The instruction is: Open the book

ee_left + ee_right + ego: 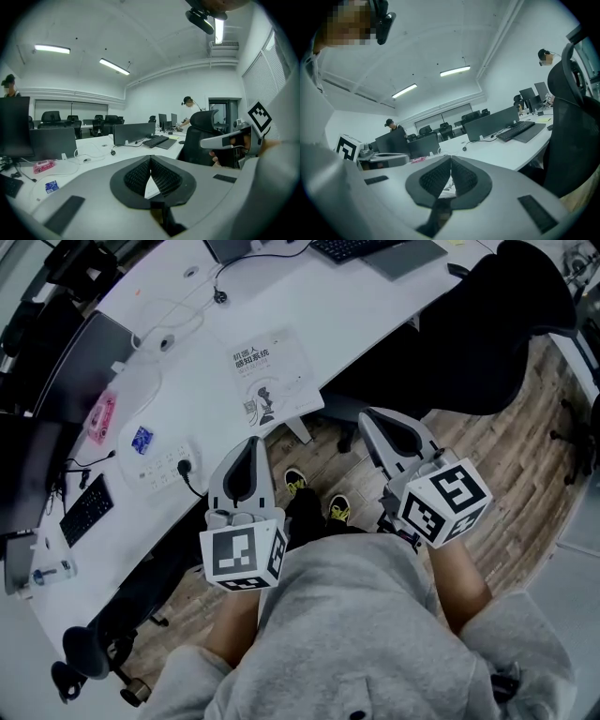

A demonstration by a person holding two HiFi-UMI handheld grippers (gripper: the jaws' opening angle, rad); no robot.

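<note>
**Book closed; both grippers clear of it**

The book (pixel 270 381) lies flat and closed, cover up, at the front edge of the white tabletop (pixel 375 306). The left gripper (pixel 252 444) is held just short of that edge, pointing toward the book, with its jaws together and empty. The right gripper (pixel 371 418) hangs over the wooden floor (pixel 506 456) (beside a black chair (pixel 511 324)). Its jaws are likewise together, with nothing between them. Neither gripper touches the book.
</note>
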